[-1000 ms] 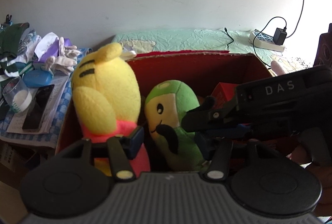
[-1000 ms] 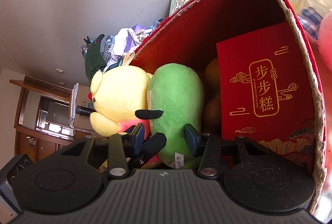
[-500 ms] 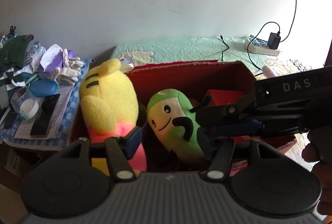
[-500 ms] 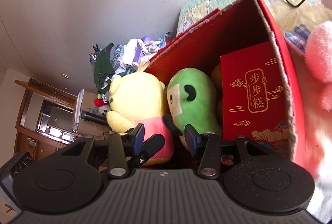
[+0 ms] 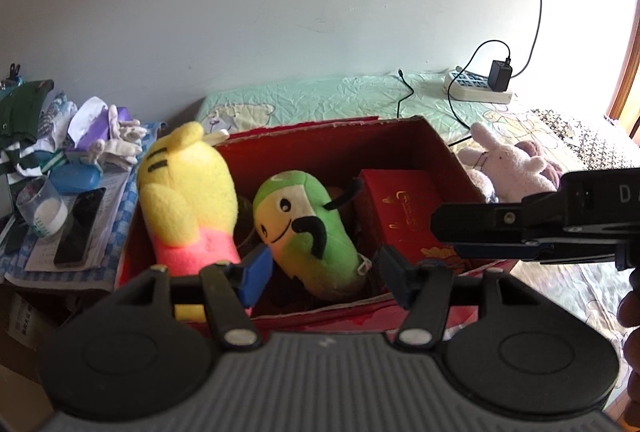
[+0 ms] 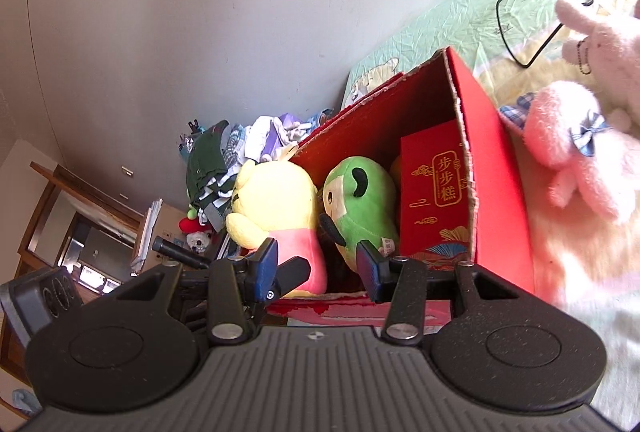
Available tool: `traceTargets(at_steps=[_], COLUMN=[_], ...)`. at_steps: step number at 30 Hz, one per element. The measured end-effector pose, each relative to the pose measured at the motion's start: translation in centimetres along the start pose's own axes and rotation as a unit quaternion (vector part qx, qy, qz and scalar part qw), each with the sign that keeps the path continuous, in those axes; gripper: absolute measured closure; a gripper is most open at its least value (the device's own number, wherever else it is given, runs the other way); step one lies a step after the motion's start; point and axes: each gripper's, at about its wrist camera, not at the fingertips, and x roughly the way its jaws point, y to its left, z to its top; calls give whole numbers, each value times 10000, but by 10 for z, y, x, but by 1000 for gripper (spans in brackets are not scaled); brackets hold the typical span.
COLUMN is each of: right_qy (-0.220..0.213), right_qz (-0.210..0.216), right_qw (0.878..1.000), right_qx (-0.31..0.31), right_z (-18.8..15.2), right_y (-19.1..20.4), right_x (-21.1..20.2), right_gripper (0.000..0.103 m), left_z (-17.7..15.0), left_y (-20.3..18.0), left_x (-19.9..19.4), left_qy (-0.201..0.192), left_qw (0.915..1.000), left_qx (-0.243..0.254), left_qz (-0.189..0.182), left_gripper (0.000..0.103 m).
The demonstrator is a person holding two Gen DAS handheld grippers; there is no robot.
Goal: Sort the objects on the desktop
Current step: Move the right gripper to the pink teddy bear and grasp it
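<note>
Left wrist view, green plush (image 5: pixel 310 228) beyond empty spread left gripper (image 5: pixel 322 278)

Red box (image 5: pixel 448 147), two plush toys inside.
Yellow plush (image 5: pixel 188 191) beside green plush (image 5: pixel 308 228); left gripper (image 5: pixel 322 276) empty, jaws apart, above near rim.

red gift box (image 6: pixel 434 191) reading 步步糕, right gripper (image 5: pixel 472 232) marked "D"

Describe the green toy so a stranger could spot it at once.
Find the open red cardboard box. Inside, between the yellow plush and a red gift box, lies the green plush. Only it is green, with a smiling cream face.
</note>
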Motion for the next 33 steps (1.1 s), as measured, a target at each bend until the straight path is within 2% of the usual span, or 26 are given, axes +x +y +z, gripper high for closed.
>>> traceTargets(at_steps=[12,19,28,33], right_qy=[-127,-139,-322,-555], right_qz=[-127,-11,-122,-429], right_qw=[9995,9995,9974,9926], right_qx=[278,283,639,988], right_z=[-11,-9,6,16], right_y=[-22,-33,-74,-110], right_x=[-31,-45,-75,-102], right_gripper=[54,53,53,53], left_z=[-2,2,27,36], left_y=[-25,-34,-80,-124], left_x=[3,-1,-3,12], left_qy=[51,-115,-490,-424], left_qw=[9998,9998,9951,9882], left_qx=[156,65,267,501], left_qz=[-58,-165,-817,-1382], left_gripper=[35,33,33,33])
